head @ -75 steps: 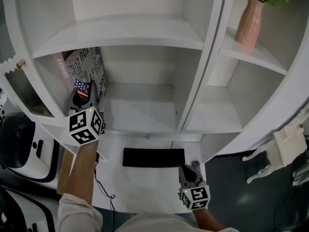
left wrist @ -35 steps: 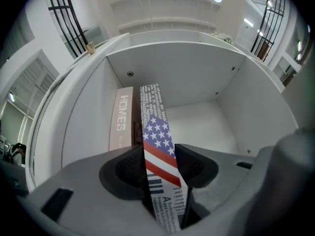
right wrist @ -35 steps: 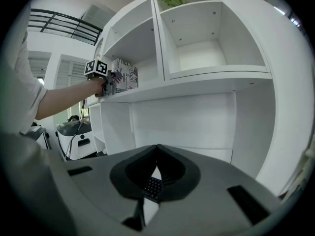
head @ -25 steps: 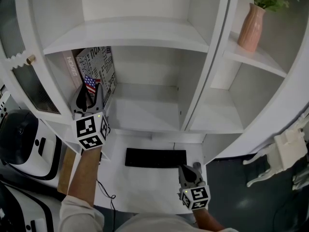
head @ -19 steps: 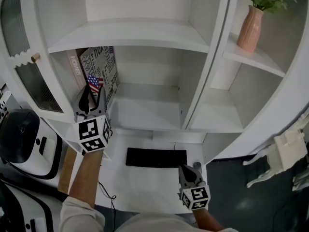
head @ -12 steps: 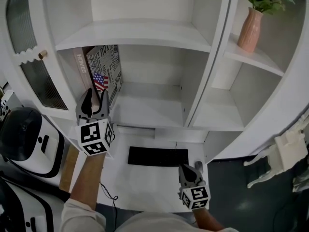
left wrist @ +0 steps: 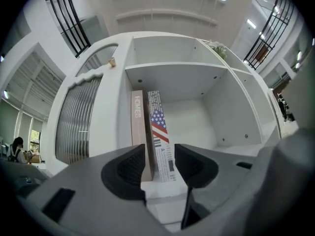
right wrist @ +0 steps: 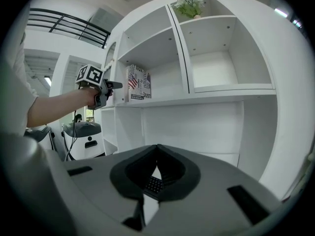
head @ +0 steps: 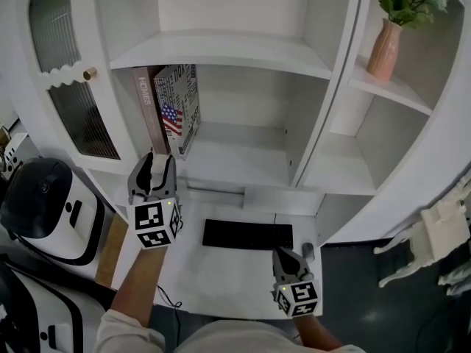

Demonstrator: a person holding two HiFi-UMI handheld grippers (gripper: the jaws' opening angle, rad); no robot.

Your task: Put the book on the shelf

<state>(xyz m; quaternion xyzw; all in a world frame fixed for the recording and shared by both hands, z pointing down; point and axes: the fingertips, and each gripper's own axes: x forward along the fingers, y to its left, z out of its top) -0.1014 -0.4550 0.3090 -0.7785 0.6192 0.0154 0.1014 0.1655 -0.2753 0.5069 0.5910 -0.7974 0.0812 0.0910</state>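
White shelf (head: 235,162) holds upright flag-print book (head: 179,112); left gripper (head: 160,160) parted, empty; right gripper (head: 288,254) closed

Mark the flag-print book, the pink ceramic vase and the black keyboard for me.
Flag-print book (head: 180,98): head view, front cover.
Pink ceramic vase (head: 384,51): head view, its body.
Black keyboard (head: 247,234): head view, middle of keys.

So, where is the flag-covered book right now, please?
In the head view, the flag-covered book stands upright at the left end of the shelf, right of the brown book, beyond the open left gripper.
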